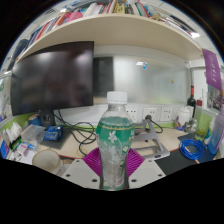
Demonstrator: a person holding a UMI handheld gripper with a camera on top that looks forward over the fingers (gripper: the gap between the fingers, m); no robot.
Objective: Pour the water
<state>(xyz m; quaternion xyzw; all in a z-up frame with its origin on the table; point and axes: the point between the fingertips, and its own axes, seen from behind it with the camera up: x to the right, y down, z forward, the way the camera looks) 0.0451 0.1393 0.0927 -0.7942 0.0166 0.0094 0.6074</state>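
An office or lab: bookshelf (100, 12), monitor (52, 80), cluttered desk (70, 140) with cables (196, 150).

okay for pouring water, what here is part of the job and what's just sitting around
Part of the job: water bottle, upright between the fingers of the gripper.

Just sitting around: monitor, shelf of books, dark bottle, blue cable.

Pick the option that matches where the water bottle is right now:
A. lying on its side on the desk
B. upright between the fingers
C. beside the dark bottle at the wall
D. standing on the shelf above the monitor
B: the water bottle stands upright, white cap on top, with the fingers' pink pads at either side of it.
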